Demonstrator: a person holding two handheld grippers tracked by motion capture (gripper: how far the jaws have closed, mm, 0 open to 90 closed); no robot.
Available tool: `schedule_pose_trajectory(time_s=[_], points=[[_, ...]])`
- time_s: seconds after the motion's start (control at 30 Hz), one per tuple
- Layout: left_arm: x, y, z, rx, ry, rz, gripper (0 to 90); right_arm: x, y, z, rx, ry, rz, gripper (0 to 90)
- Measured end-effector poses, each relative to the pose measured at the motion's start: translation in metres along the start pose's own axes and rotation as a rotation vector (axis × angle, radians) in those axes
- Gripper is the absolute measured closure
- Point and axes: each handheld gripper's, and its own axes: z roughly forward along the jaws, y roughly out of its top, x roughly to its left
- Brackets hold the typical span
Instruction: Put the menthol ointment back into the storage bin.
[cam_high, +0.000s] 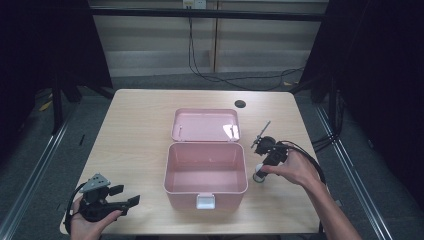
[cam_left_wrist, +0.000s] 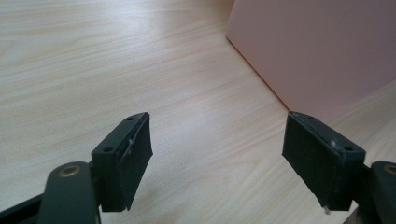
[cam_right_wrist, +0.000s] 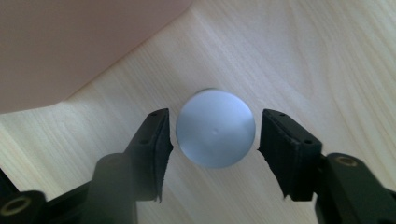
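Soft overhead light brightens the surface (cam_high: 140, 125) while the room around stays dark. White glare marks the pink box's lid (cam_high: 206, 125). In the right gripper view, the near tool arms blur.

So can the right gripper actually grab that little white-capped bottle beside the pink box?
Probably yes. The right gripper hangs right over the white-capped bottle, one of its fingers on each side with slim gaps, and the pink box stands clear.
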Motion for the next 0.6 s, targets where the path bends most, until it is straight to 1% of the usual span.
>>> schedule_pose_trajectory(time_s=[0.03,0.1,0.13,0.17,0.23,0.27,0.33,0.37,0.4,0.5,0.6], points=[[0.000,0.000,0.000,0.001,-0.001,0.000,23.8,0.000,0.001,0.002,-0.002,-0.001,0.000,45.5],[0.000,0.000,0.000,0.001,0.000,-0.001,23.9,0.000,0.003,0.004,0.020,0.002,-0.002,46.3],[0.000,0.000,0.000,0.001,0.000,0.000,23.9,0.000,0.005,0.006,0.030,0.004,-0.010,46.2],[0.000,0.000,0.000,0.001,-0.001,0.000,23.9,0.001,0.005,0.008,0.039,-0.005,-0.004,46.2],[0.000,0.000,0.000,-0.005,-0.002,-0.004,23.9,0.001,0.007,0.011,0.049,-0.002,-0.001,46.8],[0.001,0.000,-0.001,-0.001,-0.004,0.000,23.9,0.001,0.007,0.012,0.057,0.003,-0.004,47.6],[0.000,0.000,0.000,-0.003,0.003,-0.005,23.9,0.001,0.008,0.013,0.058,-0.003,-0.001,49.5],[0.000,0.000,0.000,0.001,-0.001,-0.002,23.9,0.001,0.008,0.014,0.061,-0.003,0.001,50.8],[0.000,0.000,0.000,0.001,0.001,0.001,23.9,0.001,0.009,0.014,0.064,0.000,0.008,51.0],[0.000,0.000,0.000,0.001,0.003,0.002,24.0,0.000,0.009,0.014,0.060,-0.007,0.004,51.3],[0.000,0.000,0.000,0.002,0.011,-0.004,24.0,0.000,0.008,0.014,0.065,0.003,0.005,51.4]])
